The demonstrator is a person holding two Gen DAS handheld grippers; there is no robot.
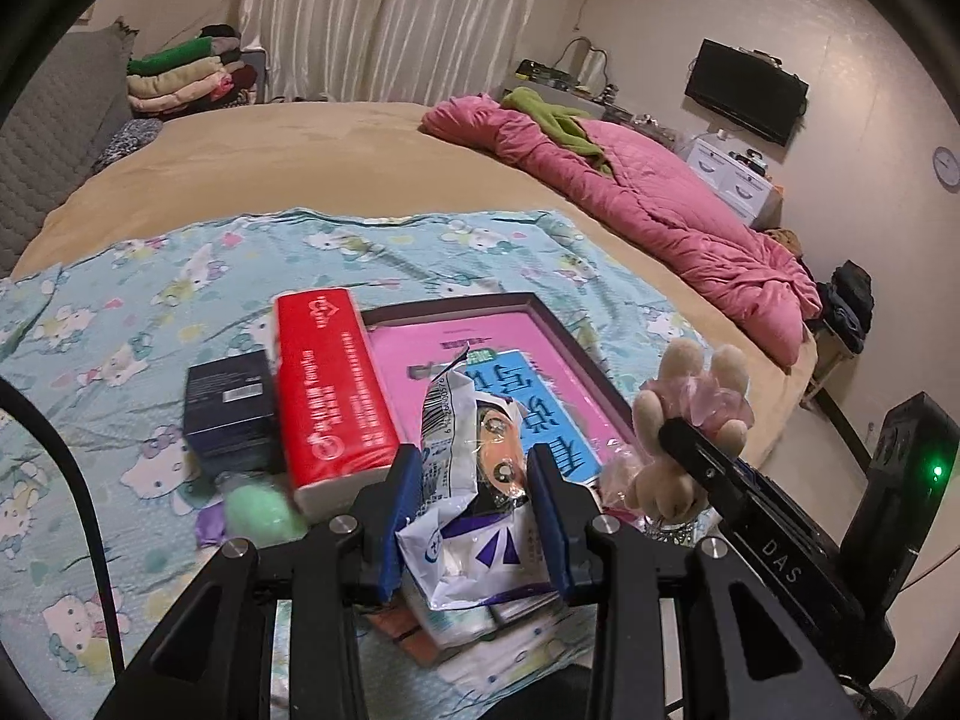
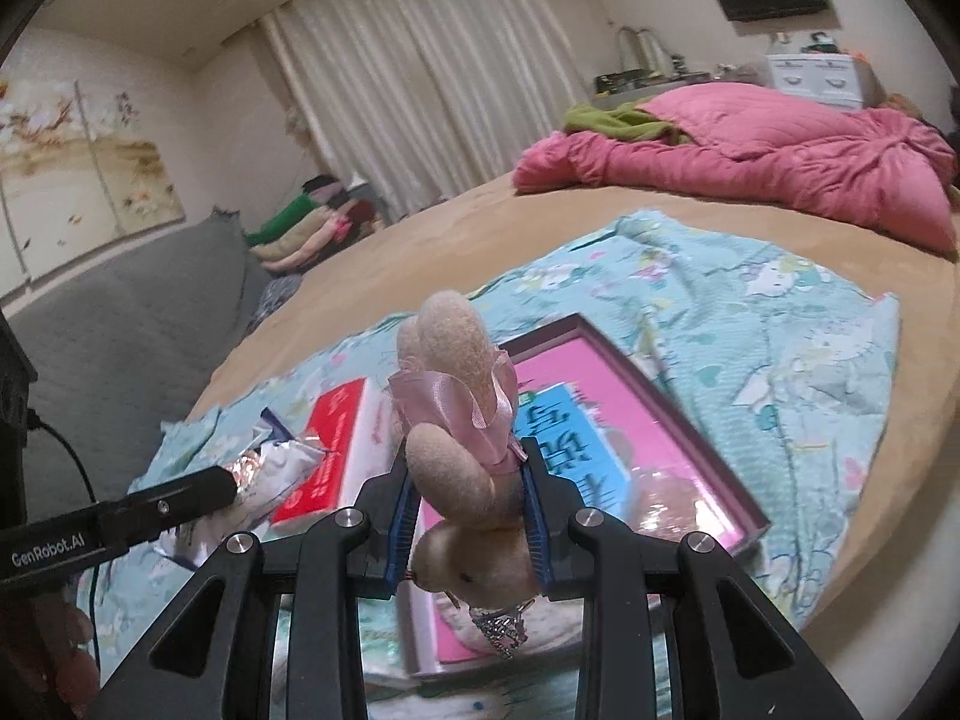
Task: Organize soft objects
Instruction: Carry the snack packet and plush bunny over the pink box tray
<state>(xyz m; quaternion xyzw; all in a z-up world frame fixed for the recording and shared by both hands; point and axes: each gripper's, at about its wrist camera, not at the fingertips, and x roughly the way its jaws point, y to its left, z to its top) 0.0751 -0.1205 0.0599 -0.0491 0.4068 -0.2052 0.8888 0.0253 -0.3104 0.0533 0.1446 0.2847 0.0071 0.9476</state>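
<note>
Left wrist view: left gripper (image 1: 474, 468) narrowly clamps a crinkled snack packet (image 1: 474, 480); right gripper (image 2: 468, 480) pinches a plush toy (image 2: 462, 480).

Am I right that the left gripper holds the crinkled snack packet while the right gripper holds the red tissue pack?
Not quite: the right gripper is shut on the plush bunny, as the right wrist view shows. The red tissue pack lies on the blanket. The left gripper does hold the crinkled snack packet.

My beige plush rabbit toy (image 2: 462, 480) wears a pink satin ribbon (image 2: 480, 402). My crinkled white-and-purple foil packet (image 1: 474, 516) carries a printed cartoon face. The light-blue cotton sheet (image 1: 150, 312) shows white cartoon cats.
</note>
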